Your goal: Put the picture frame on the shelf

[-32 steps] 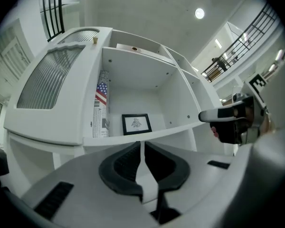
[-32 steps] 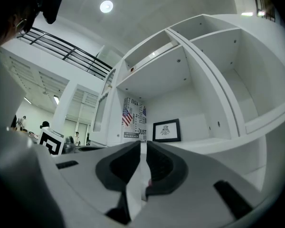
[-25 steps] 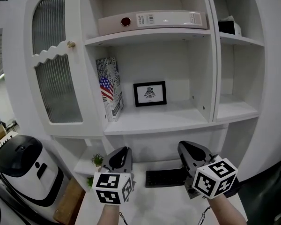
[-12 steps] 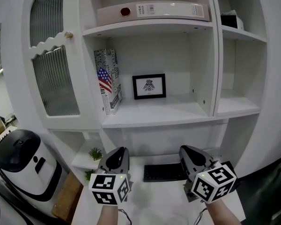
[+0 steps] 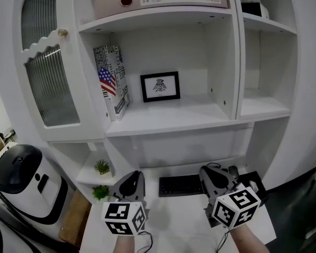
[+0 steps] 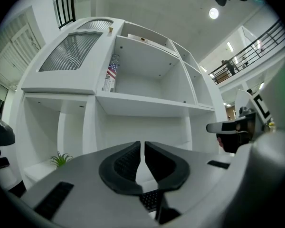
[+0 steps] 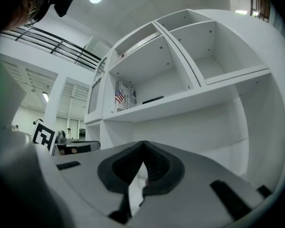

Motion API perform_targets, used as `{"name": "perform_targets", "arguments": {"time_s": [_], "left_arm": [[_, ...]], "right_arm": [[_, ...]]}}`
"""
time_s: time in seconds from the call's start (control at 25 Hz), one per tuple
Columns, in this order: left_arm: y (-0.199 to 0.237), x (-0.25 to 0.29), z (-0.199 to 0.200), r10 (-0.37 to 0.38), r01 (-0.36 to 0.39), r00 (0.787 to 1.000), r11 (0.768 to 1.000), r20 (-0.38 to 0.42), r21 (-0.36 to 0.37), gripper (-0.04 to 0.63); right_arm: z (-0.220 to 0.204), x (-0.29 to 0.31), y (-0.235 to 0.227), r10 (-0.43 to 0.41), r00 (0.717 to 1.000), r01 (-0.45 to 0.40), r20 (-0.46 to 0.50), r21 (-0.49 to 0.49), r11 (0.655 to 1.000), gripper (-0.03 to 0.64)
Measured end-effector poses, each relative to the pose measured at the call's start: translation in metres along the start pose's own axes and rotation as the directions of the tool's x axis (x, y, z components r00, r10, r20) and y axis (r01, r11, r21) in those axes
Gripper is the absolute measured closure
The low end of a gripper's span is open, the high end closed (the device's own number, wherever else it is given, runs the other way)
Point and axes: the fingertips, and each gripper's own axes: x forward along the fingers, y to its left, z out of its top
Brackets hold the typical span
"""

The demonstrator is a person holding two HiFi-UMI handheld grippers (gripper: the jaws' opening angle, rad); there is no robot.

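Your picture frame [image 5: 160, 86] stands on the shelf [image 5: 174, 122], seemingly upright, well clear of both hands. Your left gripper [image 5: 131, 177] and right gripper [image 5: 214, 174] have sunk toward the worktop [image 5: 174, 217], fingers pressed together and empty. The placing looks done.

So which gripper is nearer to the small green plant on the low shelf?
Left. The left gripper sits just right of the plant, slightly below it in the head view. The right gripper is far off, beyond the keyboard.
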Motion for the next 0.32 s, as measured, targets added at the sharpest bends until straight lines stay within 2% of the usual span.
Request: {"name": "perform_targets", "arguments": {"time_s": [0.32], "left_arm": [[-0.011,0.001,-0.036,-0.014,0.013,0.999,1.000,-0.034,-0.020,0.563]], "right_arm": [[-0.035,-0.007,-0.007,-0.040,0.999,0.039,-0.036,-0.042,0.998,0.615]]}}
